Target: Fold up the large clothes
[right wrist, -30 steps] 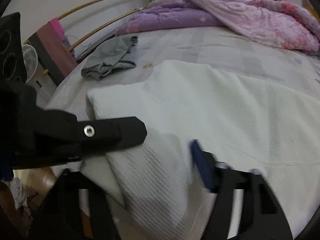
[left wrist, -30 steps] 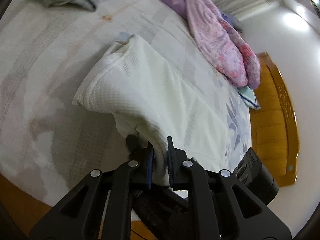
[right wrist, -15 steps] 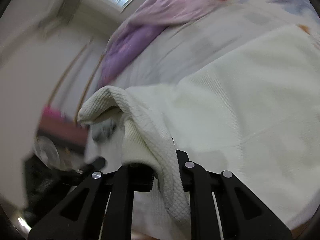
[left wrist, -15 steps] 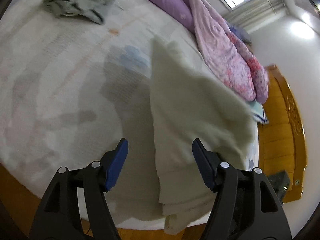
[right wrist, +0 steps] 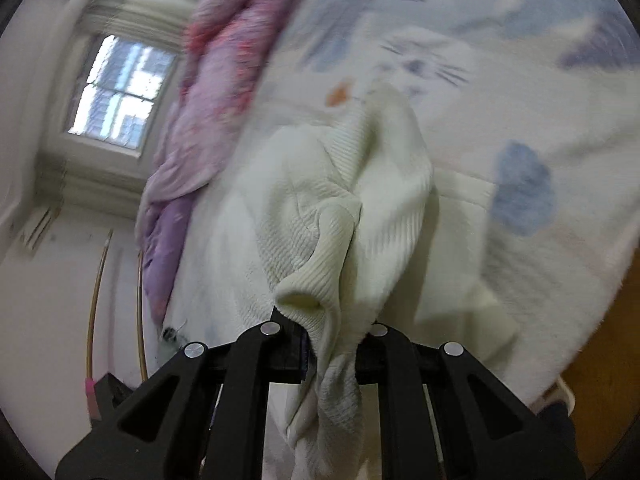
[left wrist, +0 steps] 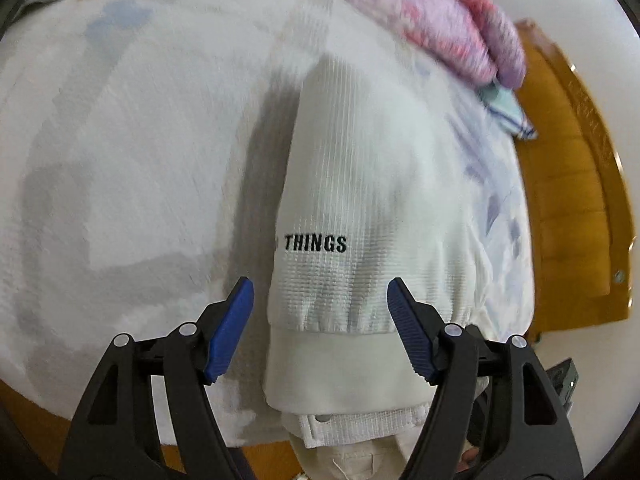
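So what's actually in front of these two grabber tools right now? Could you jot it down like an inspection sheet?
Surface: bed sheet, pale with faint blue and grey patches.
Job's things: white sweater, knitted, lying on the sheet, the word THINGS on it, its hem towards the camera.
Clutter: pink and purple quilt bunched along the far side; a small folded blue cloth beside it.
Grippers: left gripper jaws opening, the hem seen between them, pads not touching it; right gripper shut on a bunched part of the sweater.
Cables: nothing seen.
Surroundings: wooden bed frame, window, white walls.
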Demonstrator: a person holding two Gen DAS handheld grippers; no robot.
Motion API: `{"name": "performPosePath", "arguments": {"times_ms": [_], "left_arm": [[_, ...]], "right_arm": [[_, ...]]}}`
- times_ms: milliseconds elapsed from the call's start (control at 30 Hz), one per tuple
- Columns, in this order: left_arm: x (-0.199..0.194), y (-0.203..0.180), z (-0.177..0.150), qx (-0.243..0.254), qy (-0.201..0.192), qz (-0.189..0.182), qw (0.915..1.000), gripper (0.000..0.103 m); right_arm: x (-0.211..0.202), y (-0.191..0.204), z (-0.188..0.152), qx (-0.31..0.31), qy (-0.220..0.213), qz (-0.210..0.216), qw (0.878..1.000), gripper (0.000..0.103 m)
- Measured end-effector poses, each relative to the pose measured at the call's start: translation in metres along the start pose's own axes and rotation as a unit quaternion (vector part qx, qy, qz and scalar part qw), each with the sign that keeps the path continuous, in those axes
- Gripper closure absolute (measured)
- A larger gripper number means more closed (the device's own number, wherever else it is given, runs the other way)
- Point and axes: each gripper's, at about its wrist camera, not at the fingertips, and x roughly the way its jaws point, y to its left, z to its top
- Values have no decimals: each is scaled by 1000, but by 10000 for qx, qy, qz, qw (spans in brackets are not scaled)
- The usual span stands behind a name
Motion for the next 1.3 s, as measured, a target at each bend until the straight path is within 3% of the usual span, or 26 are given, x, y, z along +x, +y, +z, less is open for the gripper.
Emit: {"name": "performPosePath", "arguments": {"times_ms": [100,200,267,433,500,567,700,733,767,900,1133,1167,1300], "left_arm": [[13,0,-4,-9,99,71,9999,32],[18,-1,-6,-80,5,36,10000,25],[19,-5,-6,-67,-2,14,10000,22],[35,-4,-11,-54,143,299,9994,22],[40,-1,-14,-90,224,316,9992,22],[41,2,-18,-112,200,315,9992,20],[51,3,-20,-204,270,286,9990,20],[53,2,-21,-206,256,304,9990,18],[53,4,-24,-198,270,292,9990,17],[60,11,-32,-94,423,246,9988,15],[69,17,-33,-313,331,94,9989,13],[69,16,-34,-287,354,49,9989,27],[64,6,-34,-303,335,-39,9990,43]], "right_arm": [[-7,9,3,-301,31,126,9995,93],[-18,25,6,-752,-70,253,9968,93],[-16,26,12,-966,-92,14,9953,93],[20,-18,16,-288,675,-609,9954,87],[7,-19,15,-341,534,-724,9954,85],[-7,-22,13,-480,401,-972,9933,70],[-9,-55,17,138,582,-971,9935,51],[-8,-60,18,262,610,-1012,9926,38],[-6,-64,19,385,665,-973,9923,31],[11,-88,18,1162,1072,-122,9873,31],[23,-86,19,1284,1199,146,9843,21],[24,-85,19,1321,1244,208,9832,21],[33,-82,15,1481,1359,467,9785,20]]}}
